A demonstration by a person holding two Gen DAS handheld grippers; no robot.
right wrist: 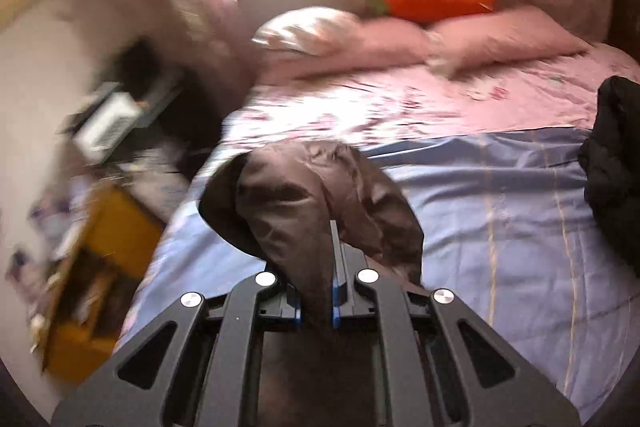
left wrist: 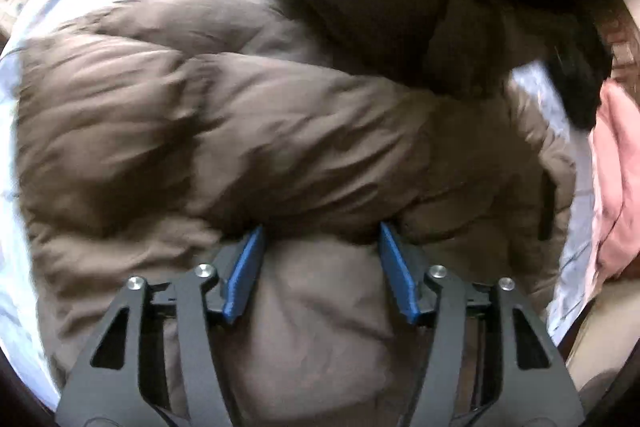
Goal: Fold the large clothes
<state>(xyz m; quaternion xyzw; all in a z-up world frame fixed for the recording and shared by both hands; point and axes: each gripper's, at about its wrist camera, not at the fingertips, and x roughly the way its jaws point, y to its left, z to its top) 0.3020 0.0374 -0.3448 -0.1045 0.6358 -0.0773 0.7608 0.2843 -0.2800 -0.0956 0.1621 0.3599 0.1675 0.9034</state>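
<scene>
Blue quilted bedspread (right wrist: 500, 195) bears one puffy brown down jacket (left wrist: 240, 115). Right gripper (right wrist: 316, 267) is clenched on its fabric; left gripper (left wrist: 322, 239), jaws parted, straddles a fold. Two pink pillows (right wrist: 500, 35).

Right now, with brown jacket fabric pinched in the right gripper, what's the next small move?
Probably close the left gripper on the brown puffer jacket: its jaws straddle a fold, unpinched, while the right gripper already clamps fabric, raised above the blue sheet.
</scene>
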